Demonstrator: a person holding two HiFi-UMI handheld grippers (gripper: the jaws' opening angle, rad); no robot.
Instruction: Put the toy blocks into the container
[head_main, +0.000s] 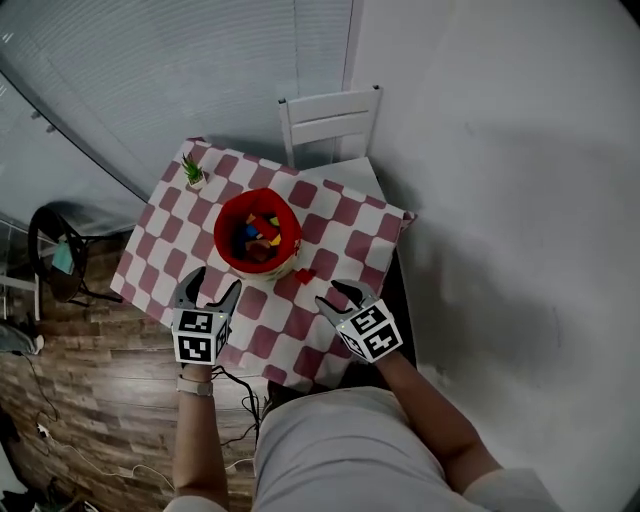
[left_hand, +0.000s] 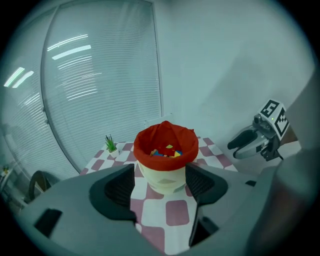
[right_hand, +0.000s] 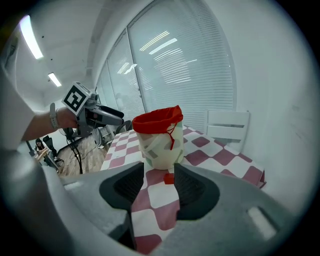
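left gripper (head_main: 212, 286): jaws apart, nothing between them, near the table's front edge
container (head_main: 289, 222): red-lined, upright mid checked table (head_main: 345, 215), toy blocks (head_main: 258, 236) inside
red block (head_main: 305, 275): on the cloth just beside the container base
right gripper (head_main: 338, 296): jaws apart, empty; red block ahead, not touched

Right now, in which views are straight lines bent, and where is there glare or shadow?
Head view: dark corners, the blinds curve, a soft shadow lies on the wall. Left gripper view: the window bows and carries streaks of lamp glare. Right gripper view: the window bends too, and a ceiling lamp is overbright.
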